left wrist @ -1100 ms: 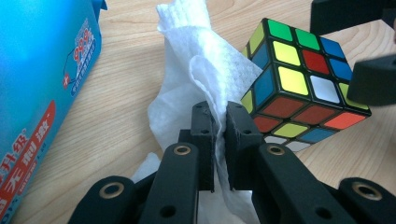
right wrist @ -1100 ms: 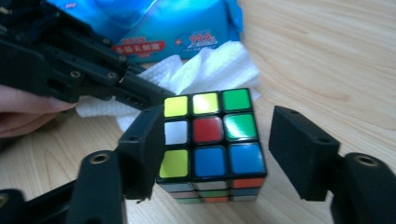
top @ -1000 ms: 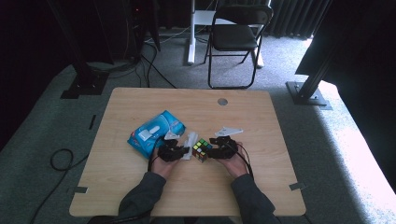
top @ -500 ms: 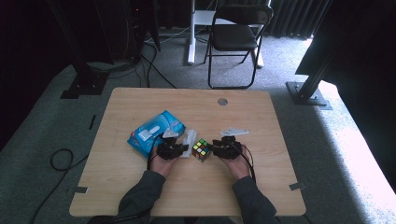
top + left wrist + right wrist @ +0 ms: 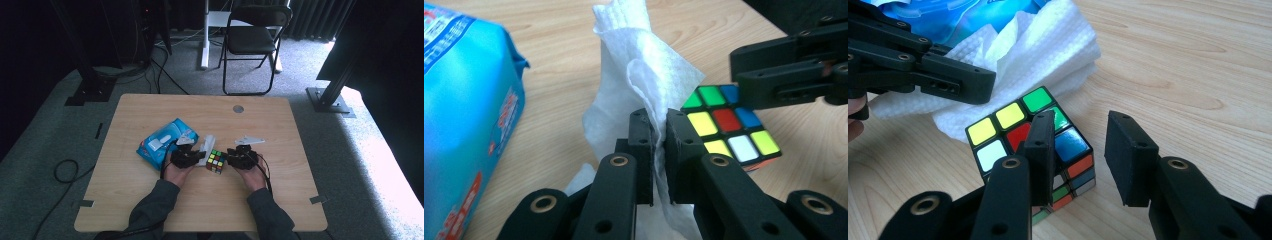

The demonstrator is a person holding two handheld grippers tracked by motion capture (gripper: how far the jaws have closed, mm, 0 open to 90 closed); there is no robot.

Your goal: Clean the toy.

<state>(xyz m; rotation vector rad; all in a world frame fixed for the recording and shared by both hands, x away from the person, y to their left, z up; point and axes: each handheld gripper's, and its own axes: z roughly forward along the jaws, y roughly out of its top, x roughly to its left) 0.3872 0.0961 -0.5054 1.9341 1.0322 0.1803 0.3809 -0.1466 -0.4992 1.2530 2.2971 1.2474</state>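
L gripper clamped on white wipe, R gripper jaws just closing but apart w/ nothing between, cube on table btwn both, beside R's left jaw.

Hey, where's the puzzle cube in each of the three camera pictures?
High view: puzzle cube at table centre, between both grippers.
Left gripper view: right of middle, behind the pinched wipe.
Right gripper view: centre, partly behind one finger.
Shared landmark: the white wipe beside it.
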